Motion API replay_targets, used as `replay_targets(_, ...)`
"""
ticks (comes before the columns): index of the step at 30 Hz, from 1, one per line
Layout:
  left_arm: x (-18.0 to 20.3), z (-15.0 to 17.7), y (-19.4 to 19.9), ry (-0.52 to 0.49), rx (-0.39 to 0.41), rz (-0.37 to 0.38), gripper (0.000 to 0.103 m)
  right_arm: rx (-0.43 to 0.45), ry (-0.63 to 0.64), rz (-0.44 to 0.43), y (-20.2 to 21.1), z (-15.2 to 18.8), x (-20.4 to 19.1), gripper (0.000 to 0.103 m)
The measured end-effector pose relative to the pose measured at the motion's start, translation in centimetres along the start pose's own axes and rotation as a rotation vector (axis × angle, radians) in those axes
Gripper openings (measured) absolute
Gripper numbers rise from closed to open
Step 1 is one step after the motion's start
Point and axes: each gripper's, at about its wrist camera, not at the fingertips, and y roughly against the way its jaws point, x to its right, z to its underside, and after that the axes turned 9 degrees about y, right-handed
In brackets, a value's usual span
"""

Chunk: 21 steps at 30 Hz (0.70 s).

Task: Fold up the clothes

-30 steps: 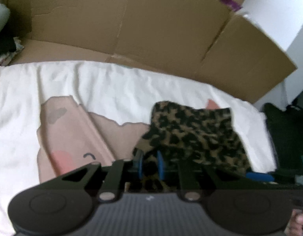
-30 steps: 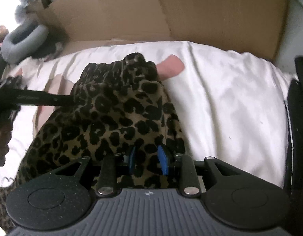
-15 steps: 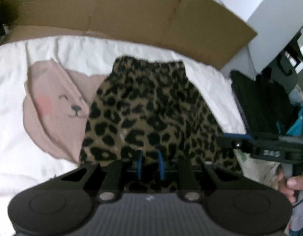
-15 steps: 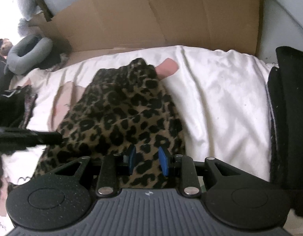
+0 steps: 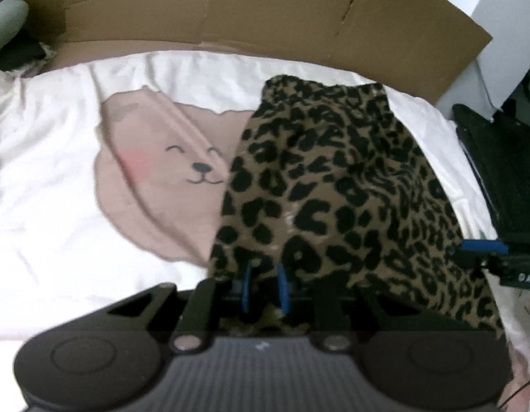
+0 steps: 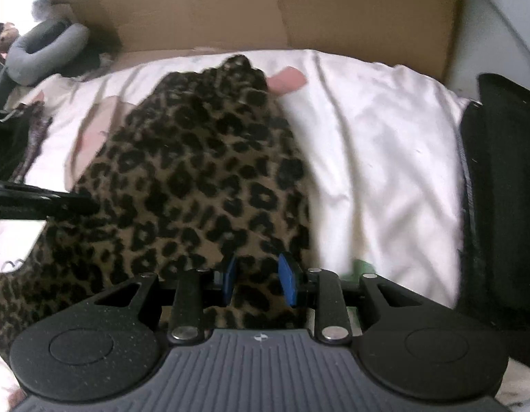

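Nearest the lens in each wrist view, the gripper's black housing fills the lower third and hides the cloth edge beneath it. The left gripper [image 5: 263, 286] has its blue pads [image 5: 246, 286] drawn close together on the near hem of the leopard-print garment [image 5: 333, 189], a fold of cloth pinched between them; the exact contact is blurred. The right gripper [image 6: 259, 283] holds its blue pads [image 6: 288, 283] somewhat wider, closed on a thicker bunch of the same garment [image 6: 196, 171] at its near right corner. The garment lies spread between the two grippers and away from them over a white sheet [image 5: 52, 226], its gathered far edge toward the cardboard. The left view alone shows the pale pink bear print [image 5: 155, 178] on the sheet, with a smiling face, its right side covered by the garment; the right view shows only pink slivers of it at the garment's left and far edges. The left view catches the right gripper at its right border, cut off by the frame; the right view catches the left gripper as a dark bar [image 6: 41, 202] entering from the left edge. A cardboard panel [image 5: 230, 7] stands behind the sheet in both views. Only the right view shows a grey neck pillow [image 6: 45, 53] at far left and a dark object [image 6: 505, 189], not identifiable, at the right.
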Motion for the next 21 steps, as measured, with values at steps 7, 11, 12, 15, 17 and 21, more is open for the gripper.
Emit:
replay_targets(7,-1.5,0.7,2.9,0.053,0.036,0.001,0.024,-0.023,-0.059,0.038,1.0,1.6,1.2,0.036)
replay_targets(11,-1.4,1.4,4.8,0.066,0.068,0.022,0.031,-0.002,-0.111,0.035,2.6,2.0,1.7,0.036)
replay_targets(12,-1.2,1.5,5.1,0.064,0.071,0.029,0.031,0.007,-0.122,0.033,3.0,2.1,1.8,0.036)
replay_targets(15,-0.4,1.8,5.6,0.041,0.085,0.039,0.036,0.025,-0.161,0.027,4.2,2.2,2.0,0.037)
replay_targets(17,0.1,2.2,5.6,0.019,0.086,0.041,0.039,0.018,-0.194,0.009,4.5,2.6,2.0,0.037)
replay_targets(21,0.0,2.8,4.9,0.021,0.083,0.054,0.039,-0.004,-0.201,-0.012,5.0,3.5,1.4,0.041)
